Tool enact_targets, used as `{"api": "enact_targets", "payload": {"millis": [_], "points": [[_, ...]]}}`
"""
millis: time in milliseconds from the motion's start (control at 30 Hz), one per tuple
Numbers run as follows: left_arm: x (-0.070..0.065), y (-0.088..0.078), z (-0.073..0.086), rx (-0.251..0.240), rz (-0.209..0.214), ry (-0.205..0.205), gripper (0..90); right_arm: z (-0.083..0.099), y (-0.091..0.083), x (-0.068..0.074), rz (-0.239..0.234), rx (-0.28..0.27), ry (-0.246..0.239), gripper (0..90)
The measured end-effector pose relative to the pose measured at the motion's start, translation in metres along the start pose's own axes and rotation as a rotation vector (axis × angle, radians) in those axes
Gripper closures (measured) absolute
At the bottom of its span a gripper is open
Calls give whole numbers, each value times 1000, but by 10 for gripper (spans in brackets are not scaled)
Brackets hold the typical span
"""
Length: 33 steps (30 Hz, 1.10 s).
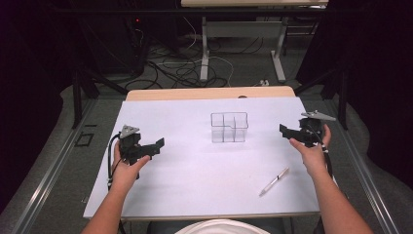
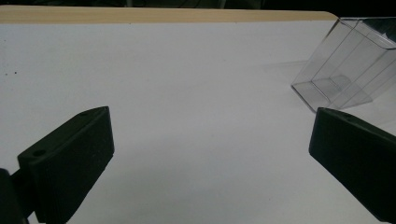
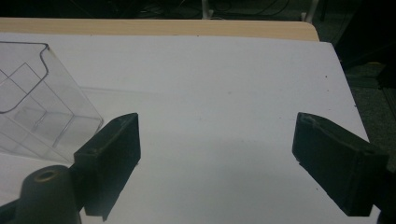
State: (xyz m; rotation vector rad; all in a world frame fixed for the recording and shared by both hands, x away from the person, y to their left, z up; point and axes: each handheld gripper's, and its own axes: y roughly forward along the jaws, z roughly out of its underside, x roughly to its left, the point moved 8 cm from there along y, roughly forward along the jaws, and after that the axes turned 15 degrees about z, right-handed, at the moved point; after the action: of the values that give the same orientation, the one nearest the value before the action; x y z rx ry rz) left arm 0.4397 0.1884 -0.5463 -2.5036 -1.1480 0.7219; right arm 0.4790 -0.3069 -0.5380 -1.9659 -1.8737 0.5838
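I had both claws spread wide w/ nothing in them — left gripper (image 1: 157, 144) and right gripper (image 1: 285, 129) hung over the white table (image 1: 160, 195). The clear plastic organizer box (image 1: 229, 127) stood between them, the pen (image 1: 273, 181) lay near the front edge by my right arm. My worry: the box looked light, so a clumsy bump could tip it — or roll the pen off.
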Motion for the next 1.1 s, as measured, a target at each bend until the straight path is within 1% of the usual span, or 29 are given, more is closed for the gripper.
{"api": "enact_targets", "payload": {"millis": [67,133,167,200,267,333,367,400,433,467,500,533,600,633,667,733,767,800,833,867,933,967,1000,1067,1100], "points": [[3,2,0,2,-12,3,0,0,0,1,1,-7,-17,151],[3,2,0,0,-13,-1,0,1,-1,2,4,-8,-25,155],[4,2,0,-4,-8,-6,0,1,-1,4,6,-23,-45,157],[4,2,0,-4,-8,-6,0,1,-1,5,5,-26,-49,161],[5,2,1,-2,-8,-9,0,0,-1,8,-2,-29,-42,185],[5,2,1,-3,-7,-11,0,0,-1,11,-18,-36,-42,199],[5,2,1,-5,-6,-12,0,0,-1,11,-18,-36,-42,199],[5,3,0,-6,-5,-14,0,0,-1,13,-23,-44,-53,210],[5,3,1,-4,-6,-11,0,-1,-3,16,-29,-41,-41,212],[5,3,1,-4,-6,-11,0,-1,-3,16,-29,-41,-41,212],[5,3,1,0,-6,-5,0,-2,-3,20,-53,-53,-30,237],[6,3,2,1,-12,-6,0,-3,-3,22,-56,-57,-28,251],[6,2,2,2,-14,-7,0,-5,-4,26,-53,-69,-53,279],[6,1,1,-9,-11,-13,0,-6,-4,29,-61,-66,-49,289],[6,1,1,-9,-11,-13,0,-7,-5,33,-70,-57,-47,291],[6,1,2,-1,-11,-6,0,-10,-4,38,-65,-43,-66,332],[6,2,2,-5,-11,-7,0,-13,-5,40,-67,-51,-73,347],[6,2,2,-5,-11,-7,0,-15,-6,42,-72,-50,-70,364],[6,3,3,2,-10,-7,0,-17,-6,44,-77,-54,-71,378],[6,3,3,2,-10,-7,0,-17,-6,44,-77,-54,-71,378],[5,3,3,6,-9,-6,0,-23,-6,50,-89,-58,-77,437],[5,3,3,6,-9,-6,0,-23,-6,50,-89,-58,-77,437],[5,4,3,6,-8,-5,0,-26,-4,53,-101,-53,-83,457],[5,4,3,6,-9,-5,1,-30,-3,57,-110,-48,-91,472],[5,4,3,7,-10,-5,0,-31,-2,59,-107,-44,-89,474]]}}
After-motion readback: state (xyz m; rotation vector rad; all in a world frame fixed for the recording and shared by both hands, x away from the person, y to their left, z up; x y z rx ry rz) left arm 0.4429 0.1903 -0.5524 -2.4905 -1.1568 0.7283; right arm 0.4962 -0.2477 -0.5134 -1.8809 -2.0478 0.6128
